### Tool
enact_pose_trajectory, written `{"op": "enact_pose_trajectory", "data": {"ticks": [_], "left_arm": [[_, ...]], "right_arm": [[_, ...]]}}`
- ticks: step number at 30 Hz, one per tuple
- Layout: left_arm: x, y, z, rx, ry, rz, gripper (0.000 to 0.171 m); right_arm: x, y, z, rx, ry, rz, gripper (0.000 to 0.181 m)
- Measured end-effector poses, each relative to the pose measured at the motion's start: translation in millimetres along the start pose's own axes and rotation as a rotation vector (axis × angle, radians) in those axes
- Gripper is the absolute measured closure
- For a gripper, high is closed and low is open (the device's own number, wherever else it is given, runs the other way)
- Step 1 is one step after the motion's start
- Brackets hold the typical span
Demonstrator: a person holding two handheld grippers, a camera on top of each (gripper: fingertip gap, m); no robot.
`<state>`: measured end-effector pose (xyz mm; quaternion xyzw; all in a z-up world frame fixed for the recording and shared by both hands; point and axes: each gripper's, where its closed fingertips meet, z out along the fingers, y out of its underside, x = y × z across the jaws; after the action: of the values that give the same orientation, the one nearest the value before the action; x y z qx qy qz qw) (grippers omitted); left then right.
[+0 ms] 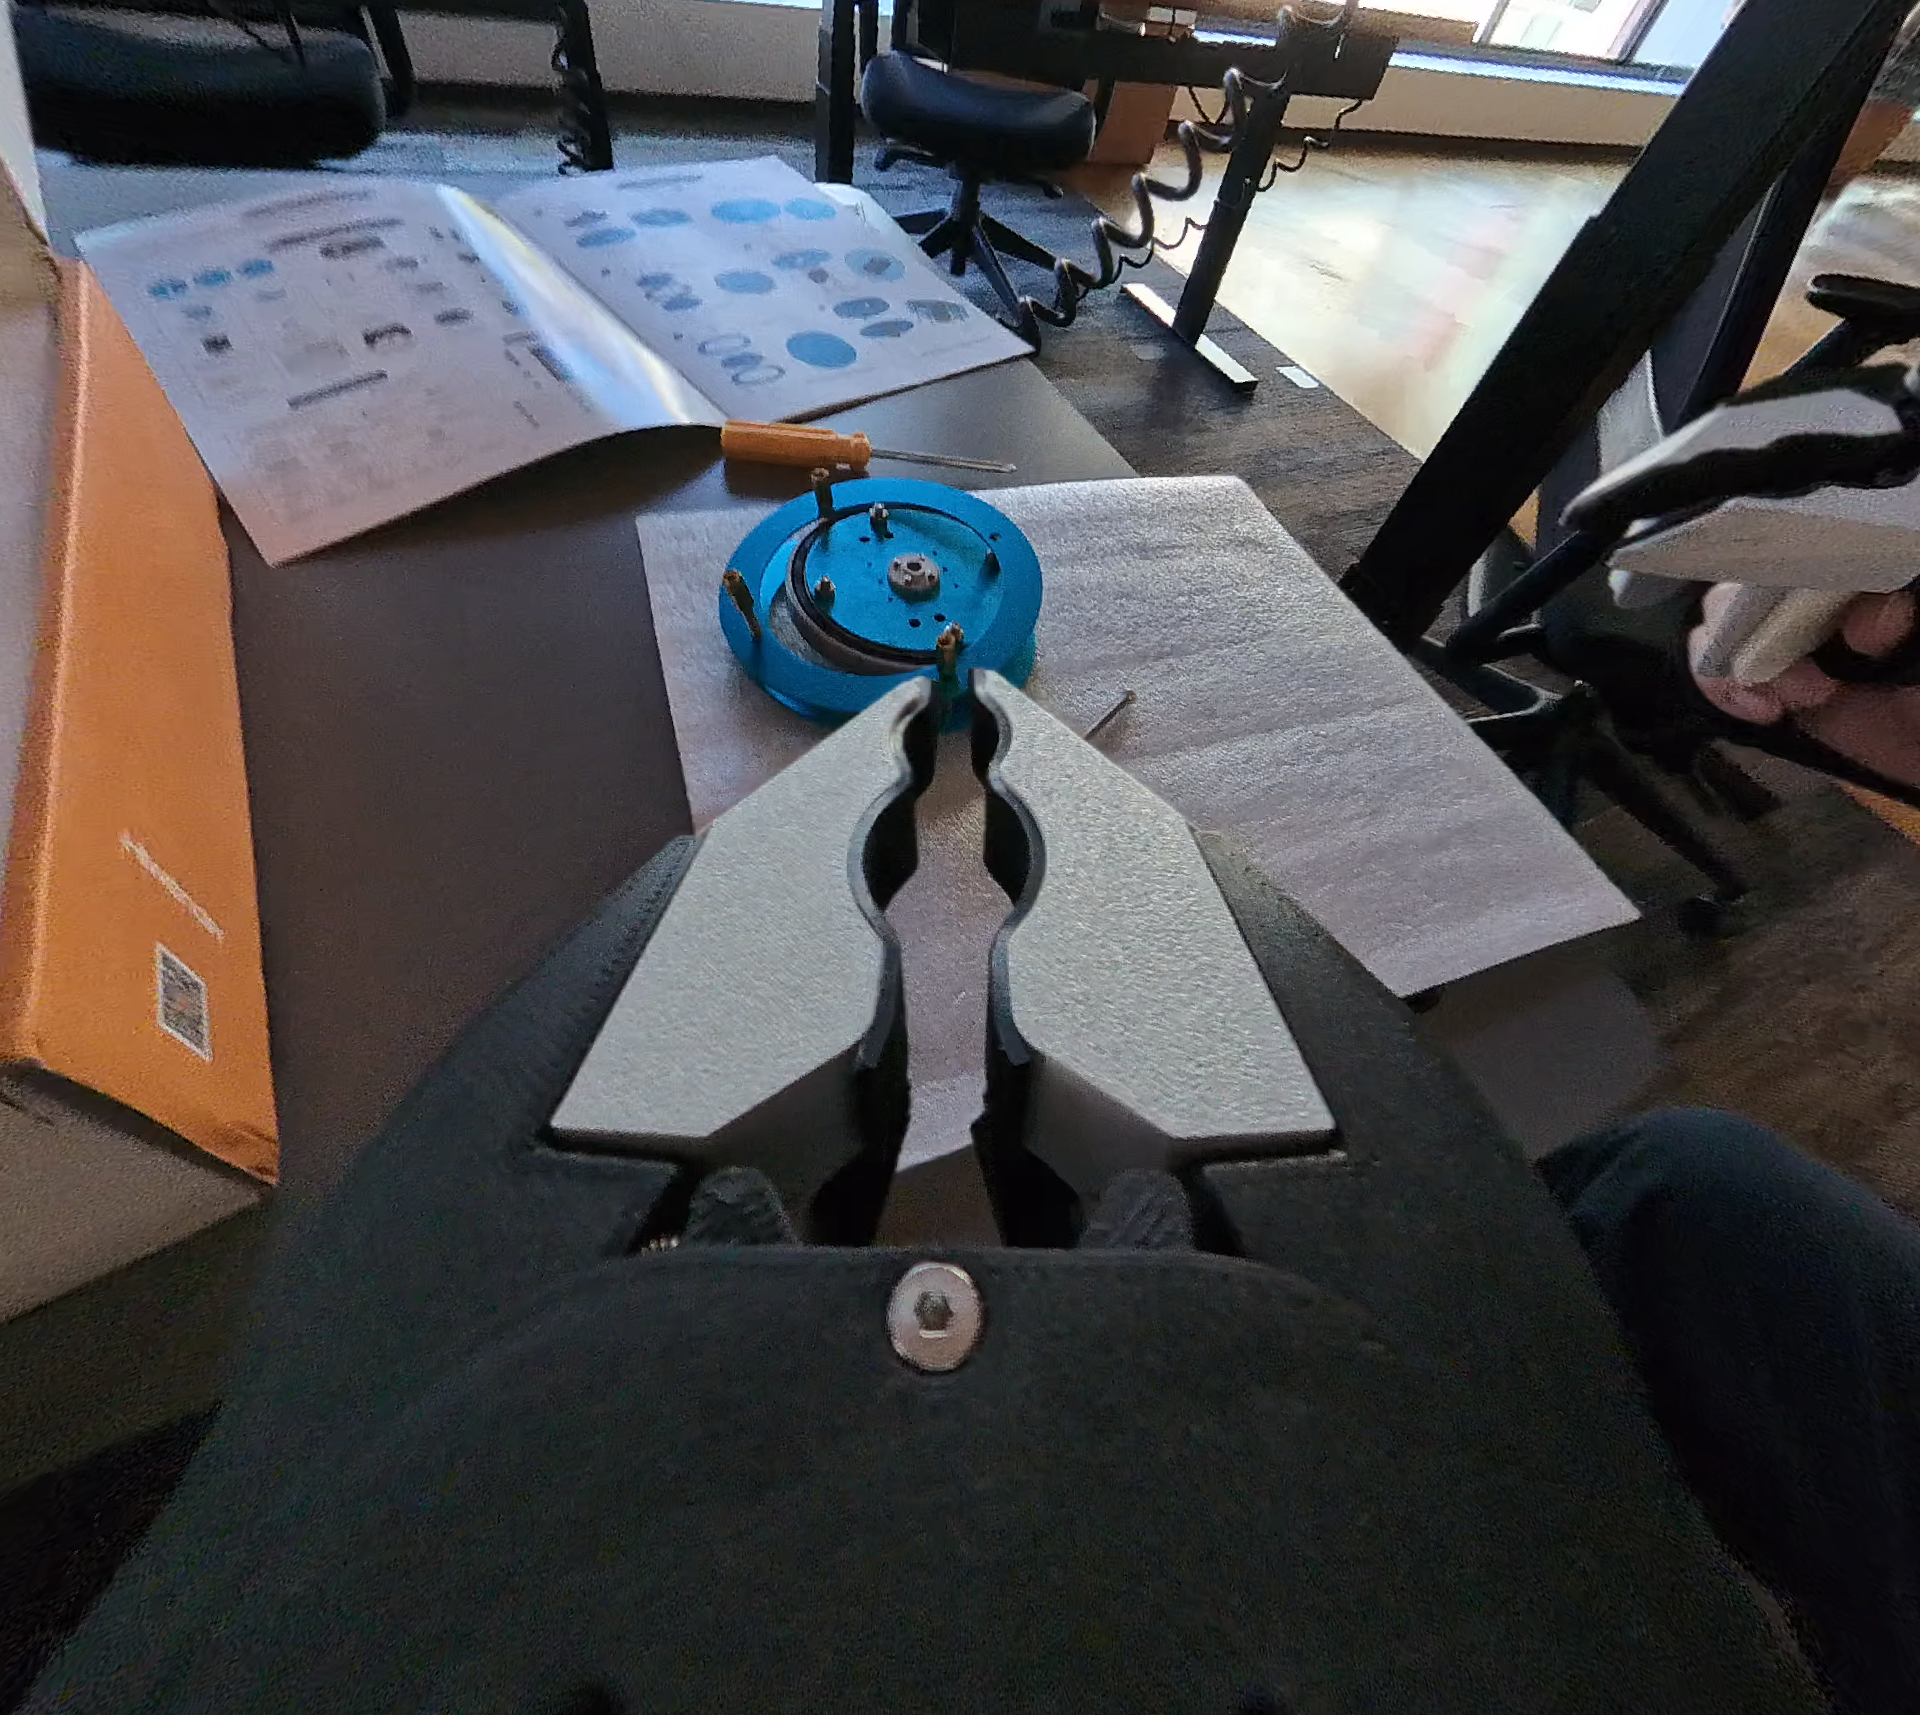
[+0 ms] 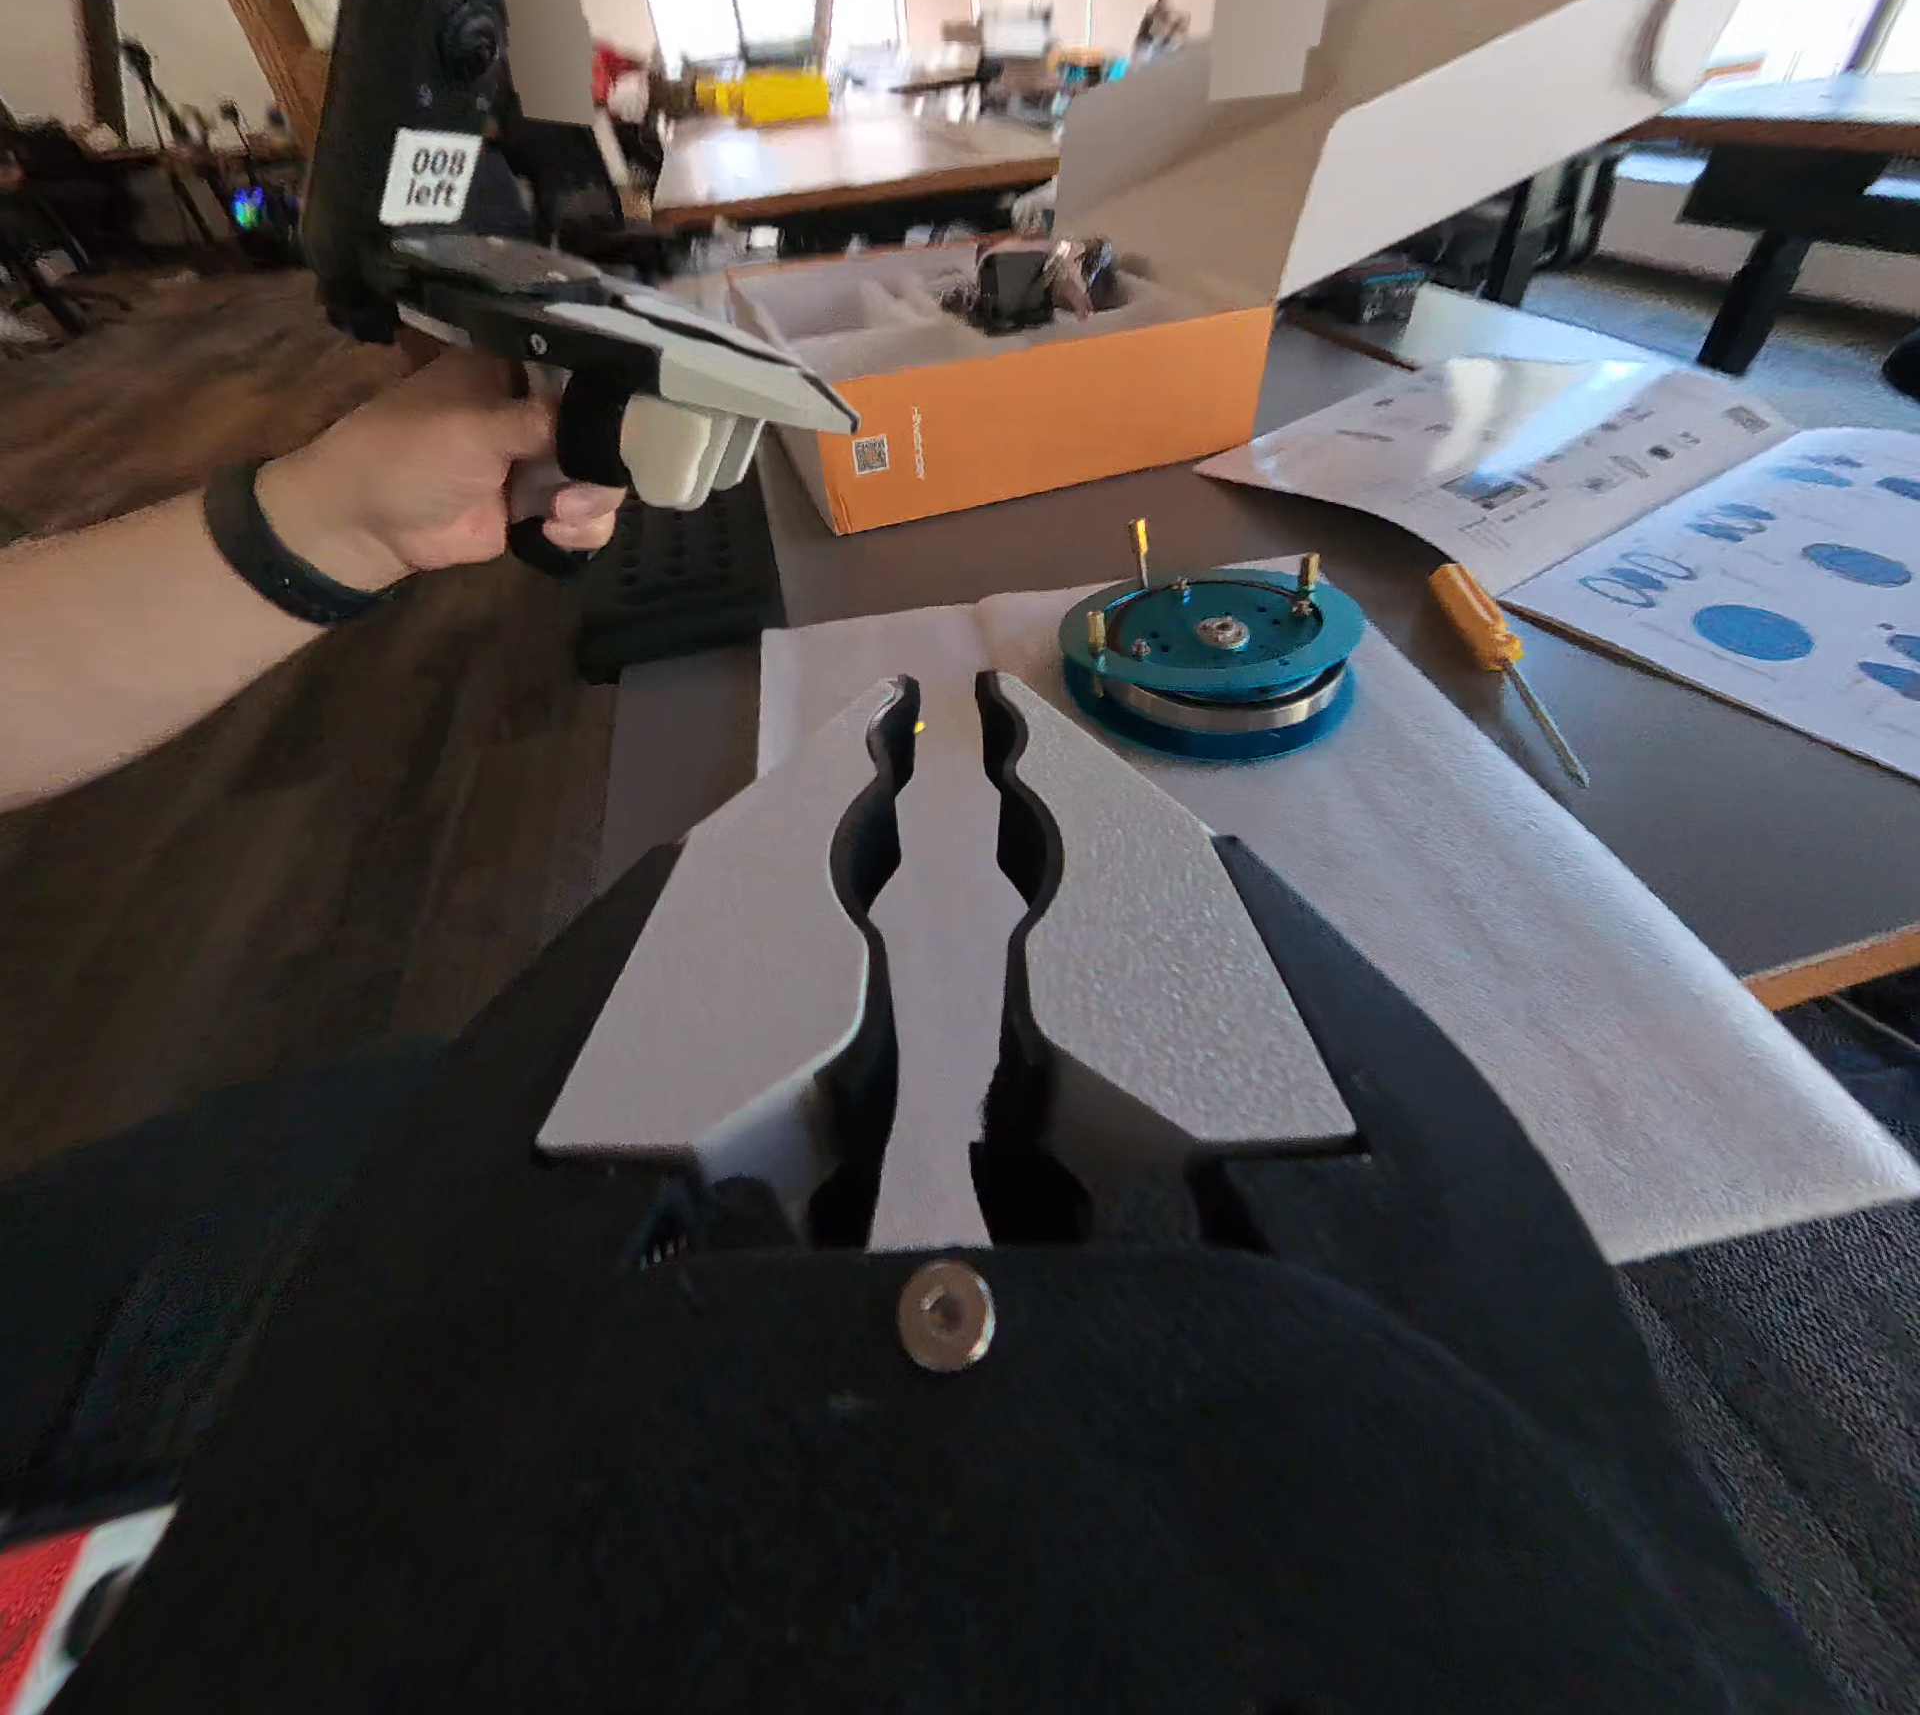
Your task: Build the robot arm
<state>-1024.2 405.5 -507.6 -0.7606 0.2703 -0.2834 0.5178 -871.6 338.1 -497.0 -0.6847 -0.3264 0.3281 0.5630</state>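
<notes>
The left gripper (image 1: 951, 697) hangs above the grey foam sheet (image 1: 1299, 730) with its jaws drawn nearly together, only a narrow slit between the tips and nothing visibly caught in them. Just ahead of its tips, touching or almost so, lies the blue round assembly (image 1: 883, 585), resting on the sheet with brass standoffs standing up from its top plate. The right gripper (image 2: 948, 697) is likewise close to clenched; a tiny yellow-brass speck shows against its left finger, though whether it is gripped cannot be told. The blue assembly sits just ahead and to the right of those tips. Beyond it lie an orange-handled screwdriver (image 1: 795, 444) and an open instruction booklet (image 1: 499, 335). Left of the left gripper stands an open orange box (image 2: 1039, 418).
</notes>
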Motion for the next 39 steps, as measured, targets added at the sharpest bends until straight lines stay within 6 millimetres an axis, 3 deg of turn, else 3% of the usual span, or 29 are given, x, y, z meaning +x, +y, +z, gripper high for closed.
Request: {"op": "enact_pose_trajectory", "data": {"ticks": [4,6,10,13,15,17,18,21,25,27,29,33,35,39], "left_arm": [[-9.3,19.1,2.9,-0.077,-0.025,0.031,0.171],[-9.4,22.2,9.8,-0.057,-0.003,0.054,0.171],[-28.8,17.7,27.9,-0.045,-0.015,0.095,0.171],[-33.7,11.3,42.7,-0.110,0.043,0.083,0.146],[-38.1,2.5,50.8,-0.121,0.060,0.081,0.143],[-43.0,-3.6,56.2,-0.115,0.062,0.090,0.154],[-42.0,-4.1,57.1,-0.114,0.077,0.105,0.171],[-38.0,0.1,54.2,-0.109,0.079,0.123,0.171],[-31.3,9.8,38.6,-0.075,0.037,0.115,0.167],[-31.6,20.9,37.9,-0.132,0.031,0.109,0.147],[-40.9,30.3,45.4,-0.221,0.011,0.097,0.143],[-54.8,38.7,71.9,-0.359,0.035,-0.087,0.139],[-53.6,41.0,82.0,-0.377,0.070,-0.177,0.144],[-61.5,46.2,97.9,-0.381,0.020,-0.186,0.132]], "right_arm": [[10.2,-9.3,25.5,-0.178,-0.028,-0.068,0.163],[21.8,-15.2,36.5,-0.202,-0.009,-0.120,0.162],[48.7,-23.6,70.3,-0.301,-0.079,-0.245,0.162],[79.8,-32.4,93.1,-0.424,-0.081,-0.367,0.165],[92.7,-36.3,106.3,-0.451,-0.104,-0.372,0.168],[90.2,-27.2,113.2,-0.460,-0.196,-0.302,0.168],[87.2,-20.6,113.8,-0.453,-0.231,-0.252,0.168],[82.2,1.3,108.4,-0.388,-0.227,-0.106,0.168],[103.9,37.7,88.1,-0.340,-0.026,0.093,0.168],[107.4,42.5,81.7,-0.298,-0.046,0.203,0.167],[125.0,44.8,82.7,-0.316,-0.034,0.274,0.165],[146.5,29.9,104.2,-0.354,-0.104,0.371,0.157],[146.9,24.8,119.0,-0.370,-0.160,0.415,0.157],[144.2,37.5,139.0,-0.472,-0.209,0.469,0.153]]}}
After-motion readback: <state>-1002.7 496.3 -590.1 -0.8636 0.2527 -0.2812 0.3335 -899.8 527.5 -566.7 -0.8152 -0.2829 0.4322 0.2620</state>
